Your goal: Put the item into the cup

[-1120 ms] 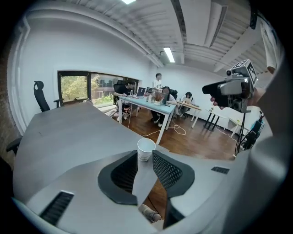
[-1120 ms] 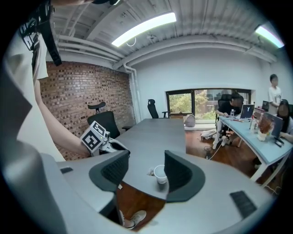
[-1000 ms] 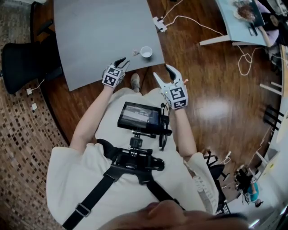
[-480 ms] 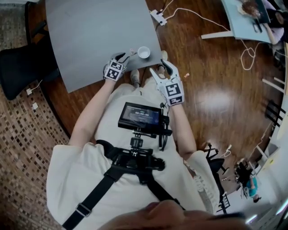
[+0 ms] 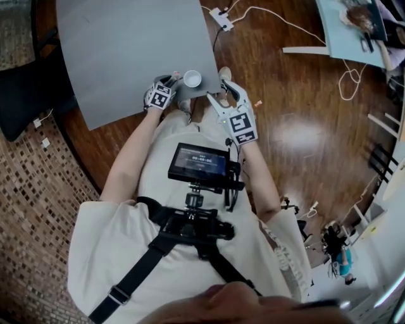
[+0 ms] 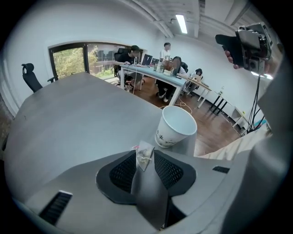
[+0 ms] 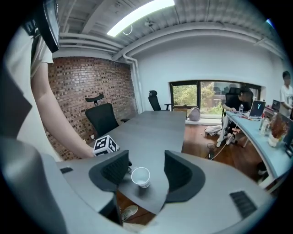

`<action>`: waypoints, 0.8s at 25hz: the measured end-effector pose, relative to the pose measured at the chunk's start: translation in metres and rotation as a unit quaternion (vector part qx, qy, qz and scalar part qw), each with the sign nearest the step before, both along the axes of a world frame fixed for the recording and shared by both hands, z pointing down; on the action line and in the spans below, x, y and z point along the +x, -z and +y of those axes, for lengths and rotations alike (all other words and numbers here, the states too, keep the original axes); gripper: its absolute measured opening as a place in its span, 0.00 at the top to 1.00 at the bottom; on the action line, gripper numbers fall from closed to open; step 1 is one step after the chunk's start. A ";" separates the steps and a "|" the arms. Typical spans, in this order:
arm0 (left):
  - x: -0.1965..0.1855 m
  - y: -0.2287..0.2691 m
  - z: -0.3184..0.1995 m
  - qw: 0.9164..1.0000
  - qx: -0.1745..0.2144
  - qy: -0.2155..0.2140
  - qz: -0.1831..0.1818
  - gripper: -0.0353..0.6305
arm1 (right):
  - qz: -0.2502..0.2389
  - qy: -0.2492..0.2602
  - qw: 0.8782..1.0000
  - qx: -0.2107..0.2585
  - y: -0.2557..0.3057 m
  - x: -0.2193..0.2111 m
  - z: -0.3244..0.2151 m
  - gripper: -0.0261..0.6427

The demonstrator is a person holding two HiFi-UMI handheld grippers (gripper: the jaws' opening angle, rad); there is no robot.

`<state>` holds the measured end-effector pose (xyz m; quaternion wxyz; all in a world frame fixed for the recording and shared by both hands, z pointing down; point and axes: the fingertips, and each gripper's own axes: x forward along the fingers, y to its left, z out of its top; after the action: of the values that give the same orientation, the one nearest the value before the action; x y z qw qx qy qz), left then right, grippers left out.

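Observation:
A white paper cup (image 5: pixel 192 78) stands upright near the front corner of the grey table (image 5: pixel 126 50). A small pyramid tea bag (image 6: pixel 146 150) lies on the table just left of the cup (image 6: pixel 176 128). My left gripper (image 6: pixel 144 158) points down at the tea bag; its jaws have just been opening and stand open with the bag between their tips. In the head view the left gripper (image 5: pixel 171 82) is beside the cup. My right gripper (image 5: pixel 218 93) hovers open and empty off the table's corner, the cup (image 7: pixel 140 177) beyond its jaws.
A black office chair (image 5: pixel 25 95) stands left of the table. On the wooden floor lie a power strip (image 5: pixel 221 19) and white cables. A second desk (image 6: pixel 155 75) with seated people is farther back. A monitor (image 5: pixel 199 164) hangs on the chest rig.
Both grippers have moved forward toward the cup. The left one has sunk to the table over the tea bag and its jaws stand wider. The right one has reached the table's corner.

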<state>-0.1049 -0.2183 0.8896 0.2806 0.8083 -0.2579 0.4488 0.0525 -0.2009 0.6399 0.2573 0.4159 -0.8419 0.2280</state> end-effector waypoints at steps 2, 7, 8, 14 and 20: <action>-0.003 -0.003 -0.001 1.000 -0.004 0.000 -0.005 0.76 | 0.001 0.003 1.000 -0.005 0.002 -0.002 0.000 0.57; -0.011 -0.014 -0.005 1.000 -0.009 -0.010 -0.024 0.76 | 0.003 0.004 1.000 -0.010 0.007 -0.006 0.000 0.57; -0.013 -0.016 -0.005 1.000 -0.010 -0.011 -0.027 0.76 | 0.004 0.003 1.000 -0.012 0.007 -0.006 0.000 0.57; -0.019 -0.026 -0.001 0.999 -0.020 -0.022 -0.042 0.79 | 0.003 0.005 1.000 -0.020 0.005 -0.011 -0.001 0.57; -0.027 -0.028 -0.003 0.998 -0.016 -0.027 -0.059 0.89 | 0.004 0.007 1.000 -0.021 0.002 -0.012 -0.002 0.57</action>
<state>-0.1319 -0.2216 0.9177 0.2655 0.7825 -0.2454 0.5069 0.0400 -0.2029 0.6376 0.2708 0.4056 -0.8387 0.2424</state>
